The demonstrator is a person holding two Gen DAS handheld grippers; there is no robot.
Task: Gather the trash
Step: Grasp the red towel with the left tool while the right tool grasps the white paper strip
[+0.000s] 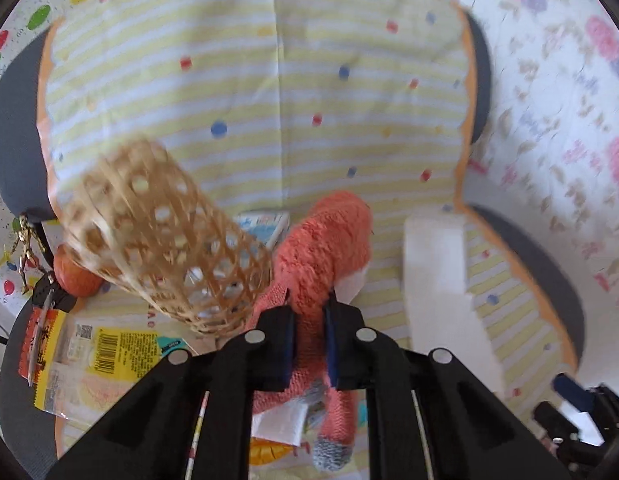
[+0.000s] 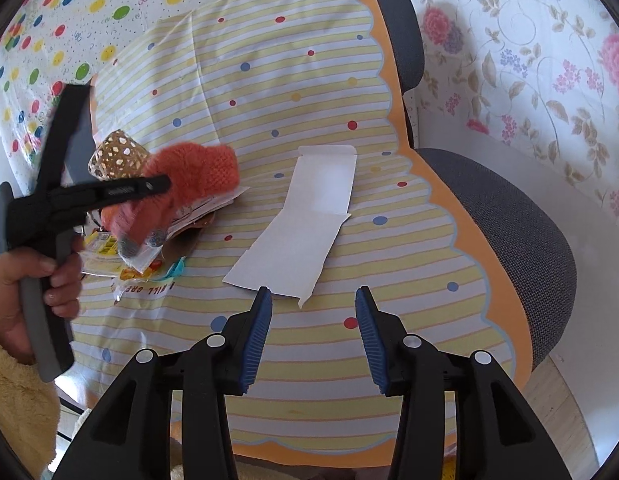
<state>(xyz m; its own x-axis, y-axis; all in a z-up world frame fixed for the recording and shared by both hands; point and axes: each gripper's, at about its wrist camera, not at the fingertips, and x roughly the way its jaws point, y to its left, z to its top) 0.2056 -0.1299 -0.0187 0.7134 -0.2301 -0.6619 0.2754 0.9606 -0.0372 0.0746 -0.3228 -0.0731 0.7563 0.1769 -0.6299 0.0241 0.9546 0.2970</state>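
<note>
My left gripper (image 1: 309, 308) is shut on an orange knitted sock (image 1: 321, 240) with a grey toe, and holds it up over a pile of litter. In the right wrist view the same gripper (image 2: 161, 184) clamps the sock (image 2: 197, 172) above the wrappers (image 2: 105, 248). A yellow snack wrapper (image 1: 121, 352) and white tissue (image 1: 281, 424) lie under the sock. A flattened white carton (image 2: 305, 220) lies on the striped cloth, just past my right gripper (image 2: 313, 320), which is open with nothing between its blue pads.
A woven bamboo basket (image 1: 161, 232) lies on its side left of the sock, with an orange ball (image 1: 75, 278) beside it. The striped, dotted cloth (image 2: 289, 80) covers a grey office chair (image 2: 521, 248). Flowered fabric (image 2: 549, 60) hangs on the right. A hand (image 2: 37, 280) grips the left tool.
</note>
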